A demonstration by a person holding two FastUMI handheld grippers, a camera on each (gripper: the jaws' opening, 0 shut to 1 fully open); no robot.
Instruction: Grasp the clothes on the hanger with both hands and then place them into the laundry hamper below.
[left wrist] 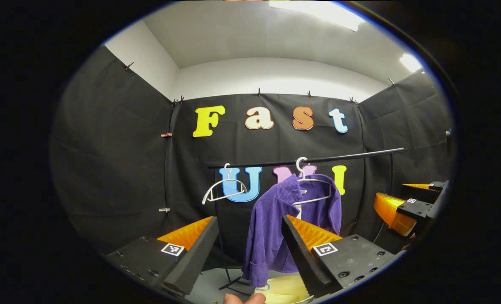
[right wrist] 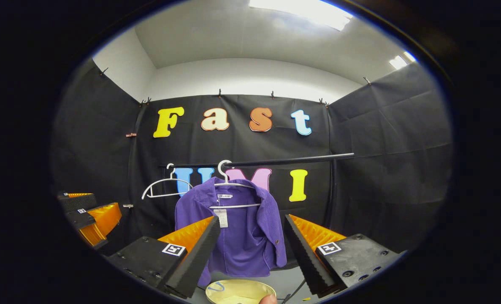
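**A:** so where's the purple shirt at right now?

**B:** on a white hanger hooked over the black rail, dead centre in the right gripper view, about 12 o'clock from the right tongs. There's an empty hanger just beside it on the rail, at its 9 o'clock

**A:** and the hamper?

**B:** yellowish laundry hamper sits straight below the shirt, 6 o'clock from it, only its rim peeking in at the bottom

**A:** either tongs got hold of anything?

**B:** nope. Right tongs are spread wide with nothing between them, short of the shirt. Left tongs same deal, gaping wide and holding nothing; in the left gripper view the shirt hangs at 12 o'clock and the right tongs show out at 3 o'clock
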